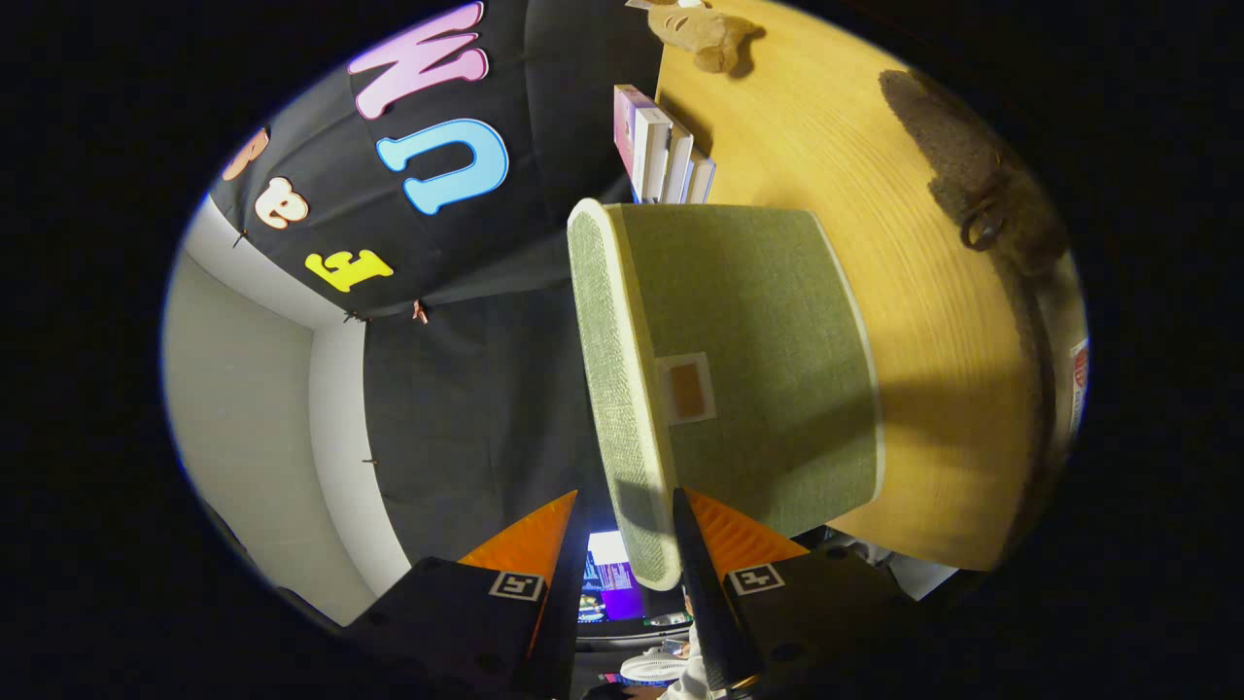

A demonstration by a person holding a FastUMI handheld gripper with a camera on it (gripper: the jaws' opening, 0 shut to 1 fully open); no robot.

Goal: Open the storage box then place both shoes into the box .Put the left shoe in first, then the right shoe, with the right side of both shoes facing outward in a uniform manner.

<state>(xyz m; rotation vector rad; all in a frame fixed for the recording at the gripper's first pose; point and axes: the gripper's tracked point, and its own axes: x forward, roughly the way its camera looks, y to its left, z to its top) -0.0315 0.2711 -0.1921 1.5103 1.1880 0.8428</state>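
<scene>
The view is rolled on its side, with the wooden table standing along one side. A green fabric storage box with a cream-edged lid stands on it, lid down on the box. My gripper is open and straddles the near edge of the lid: one finger lies against the box's labelled front face, the other stands a small gap off the lid's top. A dark brown shoe lies on the table beyond the box. A tan shoe lies farther off, at the table's far end.
Several upright books stand just behind the box against the black cloth wall. Past the table's near edge are a lit monitor, a small white fan and a person's pale sleeve.
</scene>
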